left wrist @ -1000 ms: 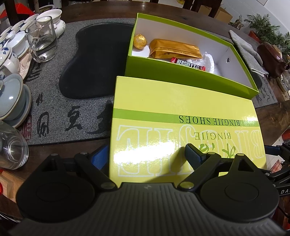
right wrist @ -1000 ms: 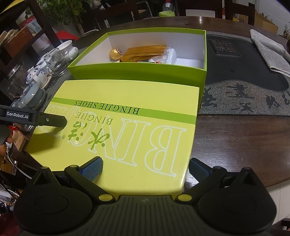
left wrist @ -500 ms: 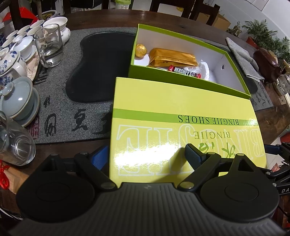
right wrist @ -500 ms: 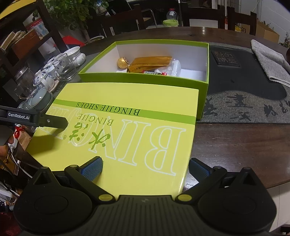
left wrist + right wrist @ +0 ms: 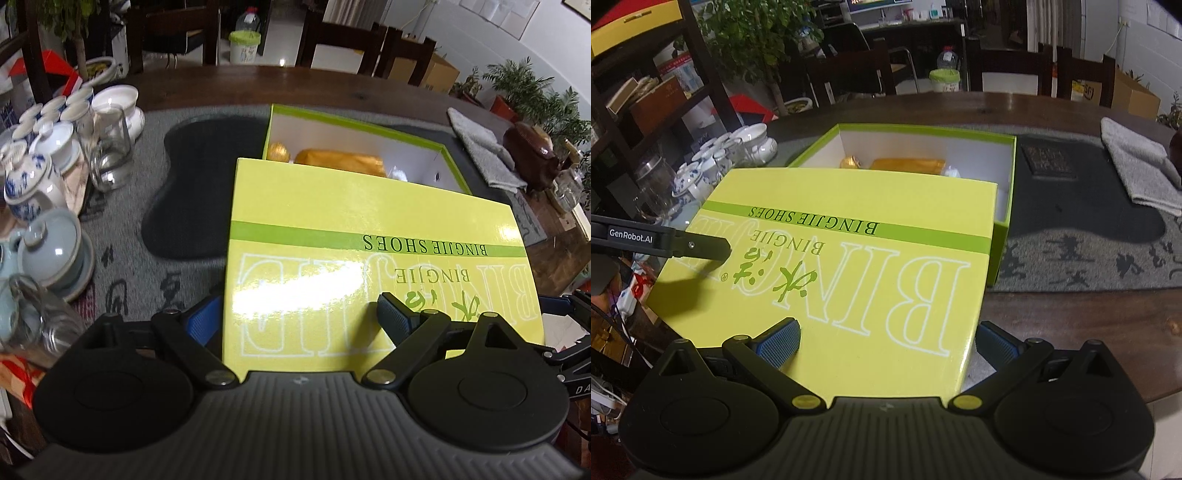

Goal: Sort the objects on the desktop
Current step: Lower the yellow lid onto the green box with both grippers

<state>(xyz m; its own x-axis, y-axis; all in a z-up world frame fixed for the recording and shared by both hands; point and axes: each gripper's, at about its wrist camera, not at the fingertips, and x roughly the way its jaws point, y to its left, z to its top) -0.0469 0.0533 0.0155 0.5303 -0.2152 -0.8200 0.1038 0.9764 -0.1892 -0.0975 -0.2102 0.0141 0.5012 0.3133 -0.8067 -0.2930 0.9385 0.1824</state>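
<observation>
Shoebox (image 5: pixel 436 166): gold packet (image 5: pixel 343 162), gold ball (image 5: pixel 277 151) inside.

"BINGJIE SHOES" on lid (image 5: pixel 369 229); "GenRobot.AI" on tongs (image 5: pixel 665 242)

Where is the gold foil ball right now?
The gold foil ball sits in the open green box, in its far left corner in the left wrist view, beside the gold packet, just beyond the lid.

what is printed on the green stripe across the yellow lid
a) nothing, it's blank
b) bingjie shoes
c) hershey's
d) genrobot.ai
b: the green stripe on the lid carries dark lettering that reads BINGJIE SHOES, upside down in both wrist views.
</observation>
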